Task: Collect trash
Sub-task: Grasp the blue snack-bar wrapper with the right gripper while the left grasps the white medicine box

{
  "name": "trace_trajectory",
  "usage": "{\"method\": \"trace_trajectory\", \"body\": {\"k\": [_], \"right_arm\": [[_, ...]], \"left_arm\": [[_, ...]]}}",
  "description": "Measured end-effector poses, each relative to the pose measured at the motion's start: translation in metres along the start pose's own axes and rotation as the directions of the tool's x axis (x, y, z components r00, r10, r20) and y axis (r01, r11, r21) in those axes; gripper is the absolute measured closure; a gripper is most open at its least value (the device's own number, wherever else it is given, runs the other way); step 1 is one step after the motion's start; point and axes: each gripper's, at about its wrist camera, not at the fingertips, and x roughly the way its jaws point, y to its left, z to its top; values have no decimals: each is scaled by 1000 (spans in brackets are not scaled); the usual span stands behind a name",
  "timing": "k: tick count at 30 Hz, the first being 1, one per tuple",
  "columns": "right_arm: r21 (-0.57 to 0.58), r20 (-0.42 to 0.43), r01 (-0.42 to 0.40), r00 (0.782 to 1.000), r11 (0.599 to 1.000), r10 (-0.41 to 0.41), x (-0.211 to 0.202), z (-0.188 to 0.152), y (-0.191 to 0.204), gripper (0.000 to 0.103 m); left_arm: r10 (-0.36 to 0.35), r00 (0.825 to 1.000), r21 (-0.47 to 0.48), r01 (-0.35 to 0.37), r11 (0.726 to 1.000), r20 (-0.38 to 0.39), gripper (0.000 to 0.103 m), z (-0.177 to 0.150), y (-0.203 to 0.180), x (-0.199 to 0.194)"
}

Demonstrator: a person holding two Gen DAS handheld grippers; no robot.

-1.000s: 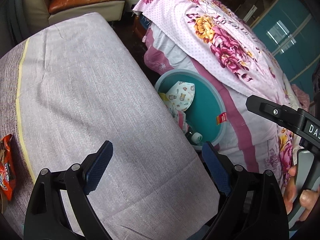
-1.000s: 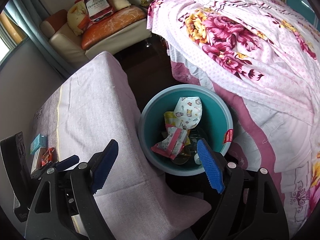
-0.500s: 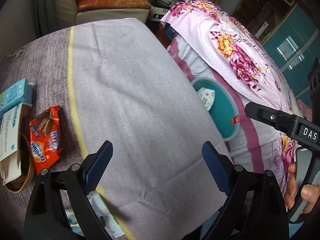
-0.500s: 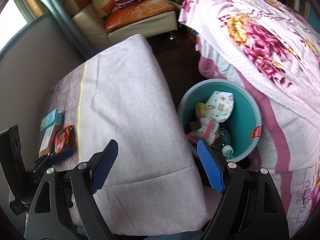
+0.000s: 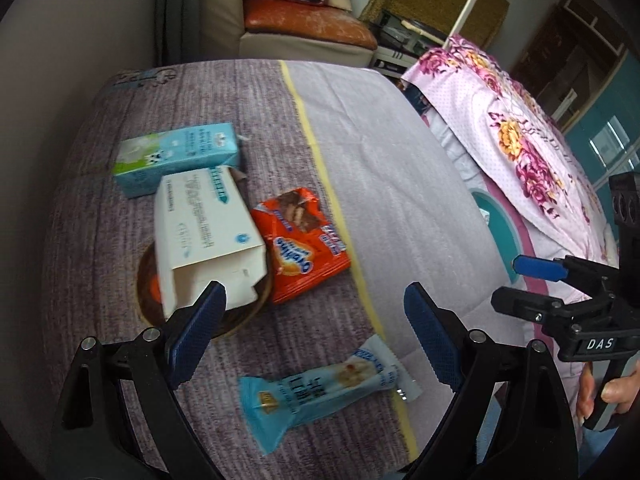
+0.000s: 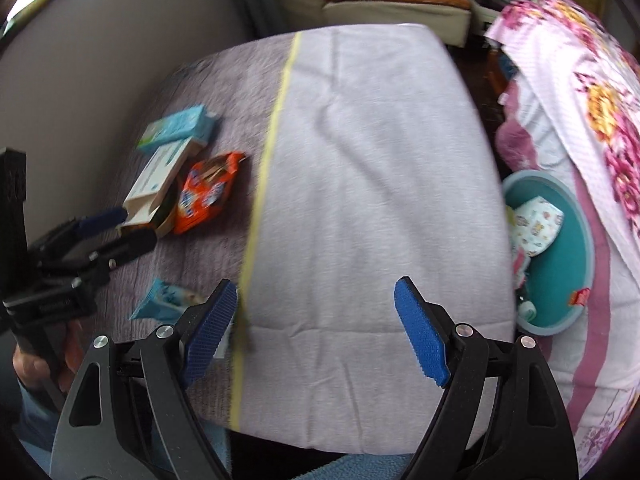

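Trash lies on the cloth-covered table [image 5: 400, 200]: a light blue snack bar wrapper [image 5: 316, 392], an orange snack packet [image 5: 300, 250], an open white carton [image 5: 204, 232] resting on a brown dish [image 5: 146, 292], and a blue milk carton [image 5: 176, 158]. My left gripper [image 5: 316, 340] is open and empty, hovering just above the blue wrapper. My right gripper [image 6: 316, 328] is open and empty over the pale half of the table. The teal bin [image 6: 568, 248] holding trash stands on the floor right of the table.
A bed with a pink floral cover [image 5: 520, 128] runs along the right, close behind the bin. A cream sofa with an orange cushion [image 5: 304, 24] stands beyond the table's far end. A grey wall [image 6: 100, 40] borders the left.
Both grippers swung left, away from the bin and toward the trash on the table's left part. The blue wrapper and cartons came into the left wrist view. Both stayed open.
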Motion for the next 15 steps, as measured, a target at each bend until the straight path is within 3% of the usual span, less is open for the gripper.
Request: {"method": "trace_trajectory", "body": {"k": [9, 15], "right_arm": [[-211, -172, -90, 984, 973, 53, 56, 1, 84, 26], [-352, -227, -104, 974, 930, 23, 85, -2, 126, 25]], "left_arm": [[39, 999, -143, -41, 989, -13, 12, -18, 71, -8], [41, 999, -223, -43, 974, -14, 12, -27, 101, -11]]}}
